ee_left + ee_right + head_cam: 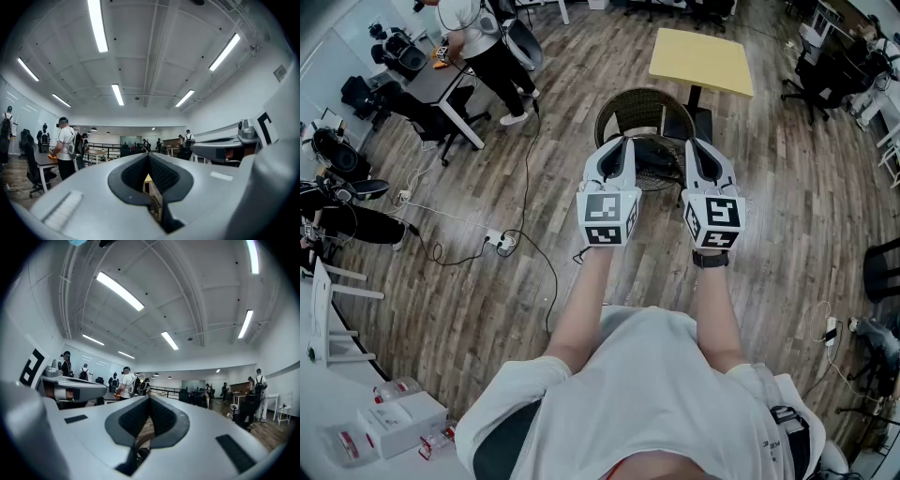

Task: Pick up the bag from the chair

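In the head view, a round dark wicker chair [630,99] stands on the wood floor straight ahead of me. A dark bag [658,159] lies on its seat, partly hidden between and behind my grippers. My left gripper [625,142] and right gripper [692,143] are held side by side at chest height, pointing toward the chair and above its near rim. Both have their jaws pressed together with nothing in them. The left gripper [148,155] in its own view and the right gripper [150,397] in its own view look level across the room; neither view shows the bag.
A yellow square table [701,61] stands just behind the chair. A person [483,37] stands at a desk at the far left. Cables and a power strip [499,242] lie on the floor to my left. Office chairs [820,75] stand at the right, and a white table [337,412] with boxes is near left.
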`<state>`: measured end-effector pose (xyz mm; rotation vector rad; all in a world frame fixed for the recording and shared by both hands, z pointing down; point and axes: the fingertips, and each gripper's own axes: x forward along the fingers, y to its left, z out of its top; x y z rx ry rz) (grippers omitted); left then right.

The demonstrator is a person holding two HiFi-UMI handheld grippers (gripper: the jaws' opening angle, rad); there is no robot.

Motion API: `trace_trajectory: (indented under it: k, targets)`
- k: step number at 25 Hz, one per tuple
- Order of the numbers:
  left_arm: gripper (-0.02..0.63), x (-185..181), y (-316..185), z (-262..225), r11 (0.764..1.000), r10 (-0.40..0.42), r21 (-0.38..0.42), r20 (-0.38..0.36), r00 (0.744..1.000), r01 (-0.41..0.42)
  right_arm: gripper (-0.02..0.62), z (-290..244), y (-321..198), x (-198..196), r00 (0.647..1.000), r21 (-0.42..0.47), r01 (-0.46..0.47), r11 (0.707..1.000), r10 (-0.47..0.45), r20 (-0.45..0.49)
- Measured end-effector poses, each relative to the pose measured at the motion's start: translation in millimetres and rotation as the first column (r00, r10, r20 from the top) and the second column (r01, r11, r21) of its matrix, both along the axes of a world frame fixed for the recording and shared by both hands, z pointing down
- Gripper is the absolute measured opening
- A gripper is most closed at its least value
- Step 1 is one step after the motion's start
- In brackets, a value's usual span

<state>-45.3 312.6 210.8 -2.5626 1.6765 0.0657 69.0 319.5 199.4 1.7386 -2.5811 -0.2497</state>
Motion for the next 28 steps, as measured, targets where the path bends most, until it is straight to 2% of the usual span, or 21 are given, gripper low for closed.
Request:
trace_trajectory:
  k: [9, 15, 18, 24, 28]
  targets:
    - [0.008, 40, 1, 9, 1.000, -0.013, -0.007, 0.030, 0.999, 0.013, 0.009, 7, -1, 40, 1.000, 0.002, 0.019, 1.000, -0.019, 0.019]
    - [0.008, 56, 1, 44, 0.996, -0.024, -0.081, 0.039, 0.999, 0.027, 0.009, 26, -3, 56, 0.997, -0.015, 0.047, 0.999, -0.046, 0.064]
    - [0.008, 51, -5, 50, 0.994, -0.038, -0.096, 0.042, 0.998, 0.042, 0.009, 36, -12, 59, 0.995, -0.039, 0.047, 0.998, -0.044, 0.087]
    - [0.008, 37, -49, 70, 0.990, -0.051, -0.131, 0.033, 0.998, 0.055, 0.009, 51, -47, 50, 0.998, -0.056, 0.039, 0.998, -0.037, 0.044]
    - [0.008, 41, -92, 66, 0.995, -0.021, -0.094, 0.013, 1.000, 0.022, 0.009, 57, -87, 51, 0.999, -0.054, 0.021, 0.998, -0.020, 0.028]
